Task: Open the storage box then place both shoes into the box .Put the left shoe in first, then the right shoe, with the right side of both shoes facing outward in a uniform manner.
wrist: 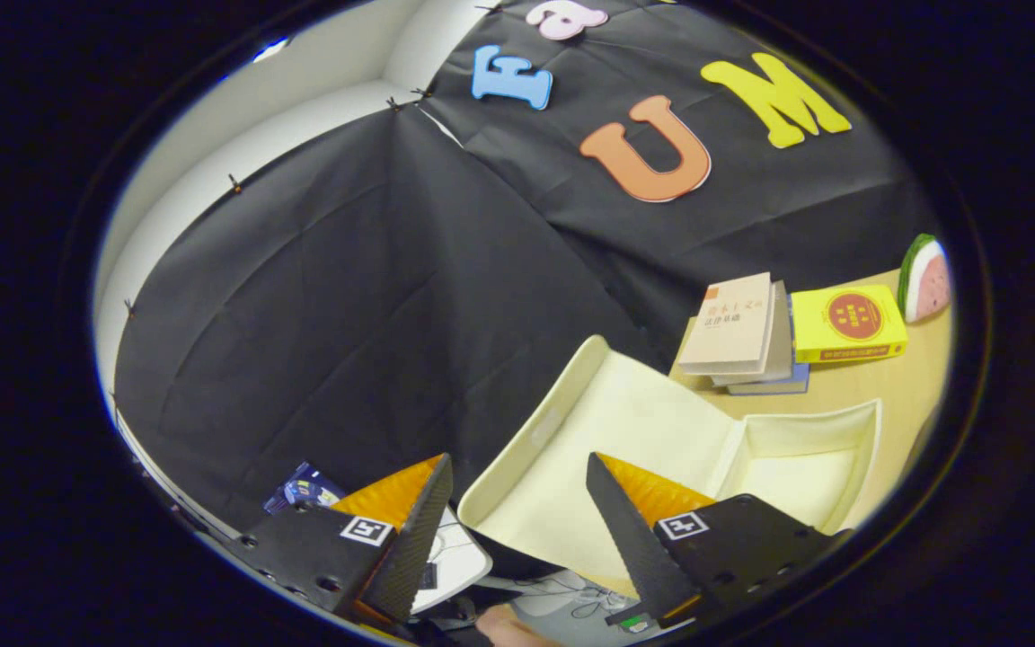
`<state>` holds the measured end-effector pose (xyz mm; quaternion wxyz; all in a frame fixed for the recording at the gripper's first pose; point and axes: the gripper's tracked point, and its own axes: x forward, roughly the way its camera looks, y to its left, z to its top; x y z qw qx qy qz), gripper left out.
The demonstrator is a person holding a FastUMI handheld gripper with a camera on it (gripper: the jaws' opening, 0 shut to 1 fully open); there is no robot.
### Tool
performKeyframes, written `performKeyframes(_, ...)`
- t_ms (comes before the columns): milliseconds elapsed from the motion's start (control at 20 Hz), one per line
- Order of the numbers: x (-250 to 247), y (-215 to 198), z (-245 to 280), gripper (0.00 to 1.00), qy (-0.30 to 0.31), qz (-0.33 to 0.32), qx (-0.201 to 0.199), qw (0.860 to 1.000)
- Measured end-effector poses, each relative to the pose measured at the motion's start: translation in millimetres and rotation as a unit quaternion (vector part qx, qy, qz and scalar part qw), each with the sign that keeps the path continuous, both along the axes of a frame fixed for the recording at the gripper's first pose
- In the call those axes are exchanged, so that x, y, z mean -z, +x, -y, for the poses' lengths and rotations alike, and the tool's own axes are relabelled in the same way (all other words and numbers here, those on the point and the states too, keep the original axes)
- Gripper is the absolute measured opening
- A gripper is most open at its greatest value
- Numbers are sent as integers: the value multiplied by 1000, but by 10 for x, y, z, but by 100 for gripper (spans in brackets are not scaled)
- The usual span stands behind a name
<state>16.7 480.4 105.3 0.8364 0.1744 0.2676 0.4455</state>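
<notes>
At the far left, low beside the left finger, a small blue packet (304, 490) lies at the foot of the black cloth wall. Next to it comes the gripper (517, 490): its two fingers are spread wide apart and they pinch nothing. Between the fingers I see the rim of the lid (526, 431), and below them a white thing with laces (562, 598), maybe a shoe, but it is too much cut off to be sure.

The box (841, 427) is just ahead of the fingers and to the right. It stands on the wooden table (913, 377), and its lid is thrown back and leans up toward the wall, so the hollow inside is bare. I judge that the opening step is done and that the left shoe is the step now in hand. The next move calls for turning the gripper down to the shoe, closing on its upper edge, and bringing it in with the right side outward.

Further right, beyond the box, a stack of books (738, 332) lies, then a yellow book (848, 323), then a watermelon toy (924, 277). They are near the back of the box but not in the way. The raised lid is what the gripper must pass with care.
</notes>
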Motion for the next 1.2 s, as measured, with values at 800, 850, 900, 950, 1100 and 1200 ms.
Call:
performKeyframes(800,609,640,1984,95,-87,14,143,986)
performKeyframes(850,696,691,2145,95,-94,6,152,984)
performKeyframes(900,781,760,2326,95,-100,0,163,981)
performKeyframes(950,874,804,2517,96,-108,-4,171,979)
performKeyframes(1100,1096,932,3109,95,-132,-7,199,971)
performKeyframes(1200,1270,1026,3496,95,-144,-19,220,965)
